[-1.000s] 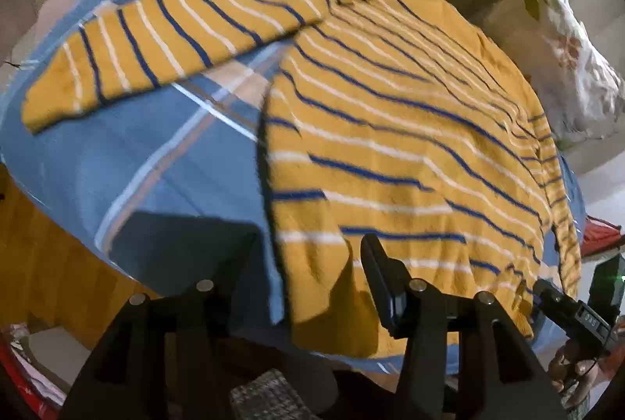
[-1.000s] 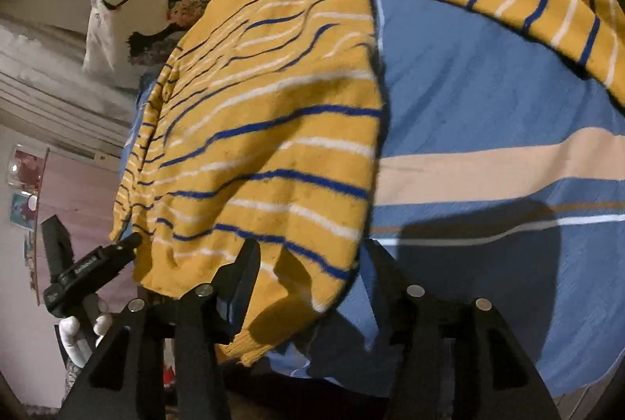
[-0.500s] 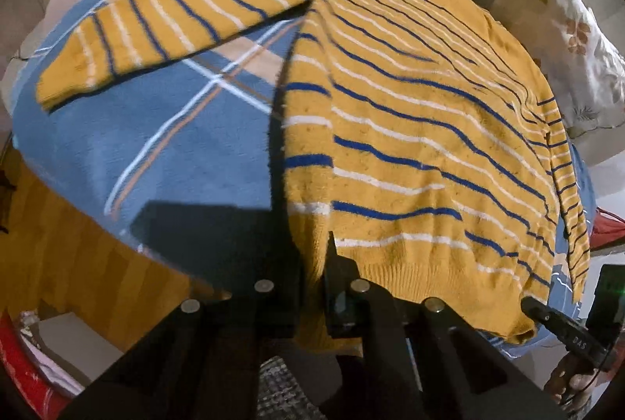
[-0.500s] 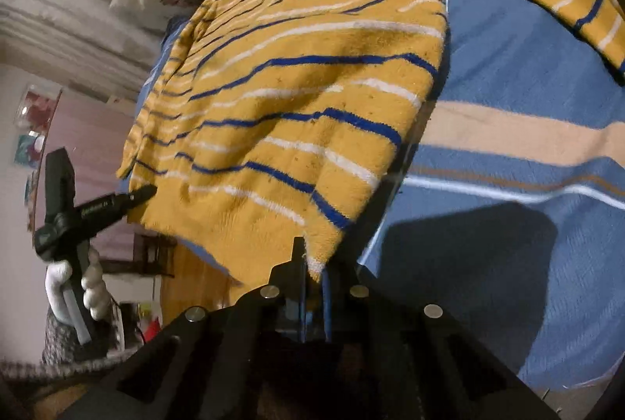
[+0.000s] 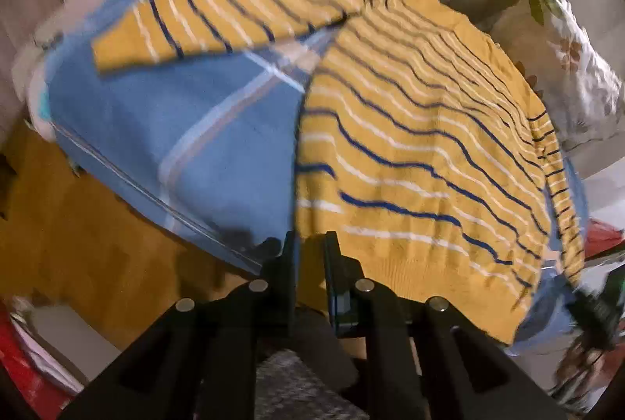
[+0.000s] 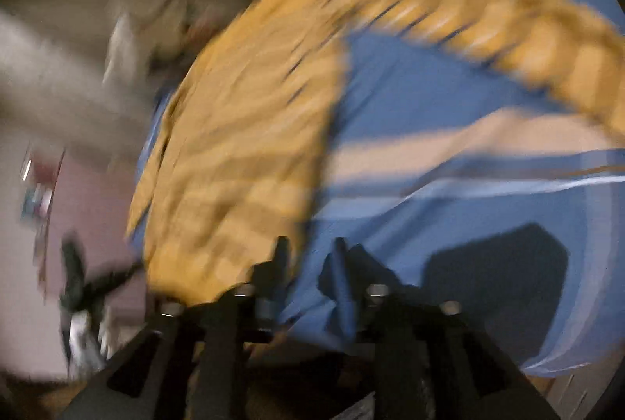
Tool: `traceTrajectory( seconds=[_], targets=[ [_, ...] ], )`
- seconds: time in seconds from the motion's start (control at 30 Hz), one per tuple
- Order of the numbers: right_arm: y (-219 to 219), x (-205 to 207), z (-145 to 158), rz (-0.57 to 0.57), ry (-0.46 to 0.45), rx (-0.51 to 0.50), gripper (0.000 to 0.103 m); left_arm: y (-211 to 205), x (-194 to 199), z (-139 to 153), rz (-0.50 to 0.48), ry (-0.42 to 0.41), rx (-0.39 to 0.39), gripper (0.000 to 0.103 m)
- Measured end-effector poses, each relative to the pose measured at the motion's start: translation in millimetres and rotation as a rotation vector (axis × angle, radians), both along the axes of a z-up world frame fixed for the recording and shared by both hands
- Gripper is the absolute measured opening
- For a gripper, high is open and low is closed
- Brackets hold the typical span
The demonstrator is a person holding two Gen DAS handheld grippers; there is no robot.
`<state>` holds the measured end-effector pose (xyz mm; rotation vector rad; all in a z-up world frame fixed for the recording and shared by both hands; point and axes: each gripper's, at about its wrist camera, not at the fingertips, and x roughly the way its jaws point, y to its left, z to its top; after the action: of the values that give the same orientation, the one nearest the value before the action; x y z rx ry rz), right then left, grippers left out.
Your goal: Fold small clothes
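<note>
A yellow sweater (image 5: 422,154) with blue and white stripes lies spread on a blue bed sheet (image 5: 187,131), one sleeve (image 5: 234,21) stretched out to the left. My left gripper (image 5: 310,248) is shut on the sweater's bottom left hem corner. In the blurred right wrist view the sweater (image 6: 242,154) fills the left side and its other sleeve (image 6: 508,29) runs to the upper right. My right gripper (image 6: 308,256) stands at the hem's right corner with its fingers slightly apart; the hem edge lies by the left finger, and blur hides any grip.
A floral pillow (image 5: 562,68) lies to the right of the sweater. The wooden bed frame (image 5: 78,232) shows below the sheet at the left. The other gripper (image 6: 86,287) and its hand show at the lower left of the right wrist view.
Both grippers closed on the hem corners a moment ago. Now the left one has drawn back, still holding the hem. The right gripper's fingers have parted a little and its view is smeared by fast motion.
</note>
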<state>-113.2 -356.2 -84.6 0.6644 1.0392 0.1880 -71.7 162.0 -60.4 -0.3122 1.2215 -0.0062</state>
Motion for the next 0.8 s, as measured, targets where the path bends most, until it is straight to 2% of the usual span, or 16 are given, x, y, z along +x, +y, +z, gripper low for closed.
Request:
traceTrajectory(
  seconds=[0.07, 0.13, 0.2, 0.23, 0.3, 0.4, 0.57, 0.73, 0.8],
  targets=[
    [-44, -6, -2, -0.177, -0.016, -0.038, 0.045, -2, 3, 12, -0.006, -0.028, 0.023, 0.012],
    [-75, -12, -10, -0.300, 0.001, -0.035, 0.046, -6, 12, 21, -0.006, -0.051, 0.016, 0.013],
    [-113, -24, -24, -0.447, 0.014, 0.045, 0.046, -13, 17, 32, -0.015, -0.077, -0.002, 0.019],
    [-120, -28, -28, -0.483, 0.018, 0.068, 0.046, -18, 22, 34, -0.023, -0.088, -0.006, 0.024],
    [-139, -40, -37, -0.579, 0.012, 0.140, 0.046, -29, 28, 41, -0.046, -0.109, -0.005, 0.028],
    [-150, -45, -44, -0.634, -0.013, 0.175, 0.046, -57, 43, 49, -0.099, -0.136, 0.004, 0.029],
    [-162, -39, -45, -0.720, -0.033, 0.152, 0.046, -103, 58, 55, -0.176, -0.188, 0.074, 0.031],
    [-162, -17, -36, -0.737, -0.048, 0.077, 0.046, -129, 67, 52, -0.211, -0.190, 0.088, 0.033],
    [-163, -10, -32, -0.730, -0.058, 0.050, 0.025, -134, 69, 51, -0.208, -0.184, 0.092, 0.033]
  ],
)
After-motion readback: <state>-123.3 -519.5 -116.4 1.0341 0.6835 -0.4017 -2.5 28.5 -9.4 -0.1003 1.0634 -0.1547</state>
